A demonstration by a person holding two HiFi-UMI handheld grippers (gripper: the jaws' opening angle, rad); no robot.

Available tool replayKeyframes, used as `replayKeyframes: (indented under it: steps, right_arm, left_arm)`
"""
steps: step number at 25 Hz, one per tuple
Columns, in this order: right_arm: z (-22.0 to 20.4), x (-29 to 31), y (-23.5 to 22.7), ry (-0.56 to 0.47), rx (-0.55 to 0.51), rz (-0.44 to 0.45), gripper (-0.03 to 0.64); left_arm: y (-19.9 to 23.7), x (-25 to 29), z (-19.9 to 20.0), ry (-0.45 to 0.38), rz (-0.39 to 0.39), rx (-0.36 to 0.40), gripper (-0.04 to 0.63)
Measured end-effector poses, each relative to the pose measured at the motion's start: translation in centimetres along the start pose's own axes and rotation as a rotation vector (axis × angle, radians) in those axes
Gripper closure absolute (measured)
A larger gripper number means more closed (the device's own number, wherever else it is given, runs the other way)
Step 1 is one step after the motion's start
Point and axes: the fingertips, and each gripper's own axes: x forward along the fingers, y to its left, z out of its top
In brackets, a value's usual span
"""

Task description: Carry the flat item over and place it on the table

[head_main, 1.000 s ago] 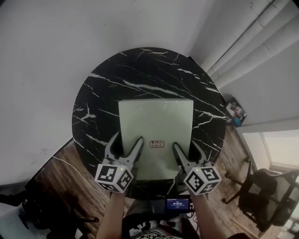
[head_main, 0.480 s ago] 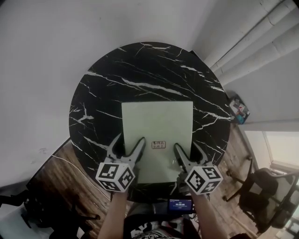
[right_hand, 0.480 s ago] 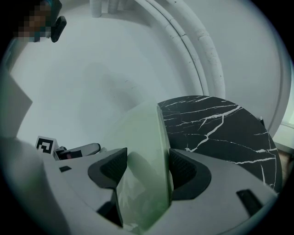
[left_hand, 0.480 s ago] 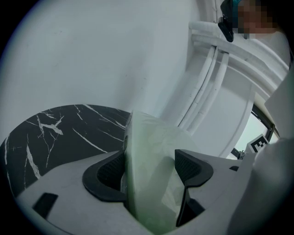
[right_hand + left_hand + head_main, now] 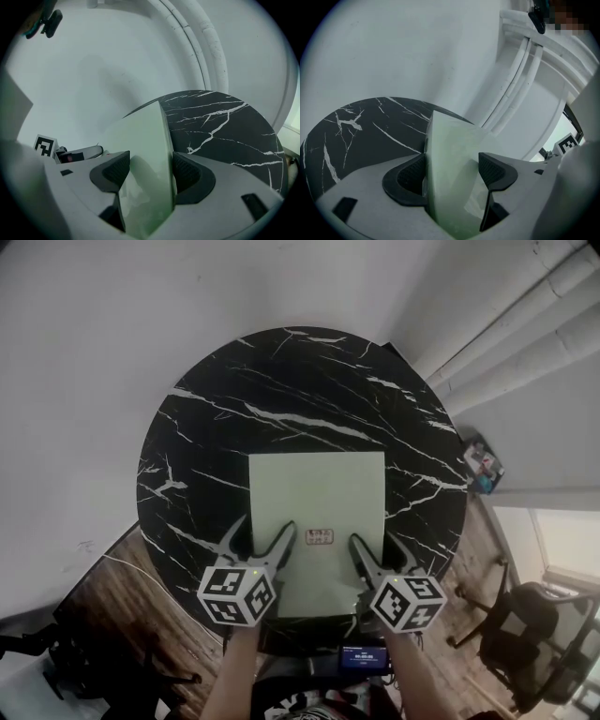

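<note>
Head view from above, with both tool views: a pale green flat panel lies face-up over the near half of a round black marble counter, and its near edge reaches the counter's rim. That near edge is partly hidden behind the 2 marker cubes. No view shows whether the panel's underside touches the counter or is held just above it. A small label sits on the panel between the tools, but its print is too small to read. The left tool grips the panel's near left corner and the right tool grips its near right corner. In the left tool view, the left tool has the panel standing nearly edge-on between its dark pads, which are closed on it. The panel's lower part is cut off by the frame. The right tool view shows the right tool clamped on the panel likewise. White pipes run along the wall at upper right. A dim office chair stands on the floor at lower right.
</note>
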Motion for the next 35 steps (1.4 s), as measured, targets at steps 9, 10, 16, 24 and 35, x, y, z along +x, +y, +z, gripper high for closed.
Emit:
replayKeyframes:
  steps: [9, 10, 16, 24, 35]
  right_arm:
    - [-0.2, 1.1, -0.6, 0.057, 0.007, -0.032, 0.377]
    - [-0.2, 1.1, -0.6, 0.060, 0.007, -0.034, 0.377]
    - [-0.2, 1.3, -0.7, 0.066, 0.011, -0.041, 0.376]
    - [-0.2, 1.3, -0.8, 0.061, 0.013, -0.039, 0.374]
    - [-0.3, 1.1, -0.9, 0.059, 0.011, -0.014, 0.374]
  left_arm:
    - [0.7, 1.3, -0.6, 0.063, 0.012, -0.028, 0.242]
    - [0.7, 1.3, -0.6, 0.066, 0.013, -0.029, 0.242]
    - [0.8, 1.5, -0.7, 0.074, 0.019, -0.029, 0.241]
    - [0.8, 1.6, -0.8, 0.080, 0.030, -0.024, 0.236]
    - [1.0, 1.1, -0.5, 0.055, 0.045, -0.012, 0.236]
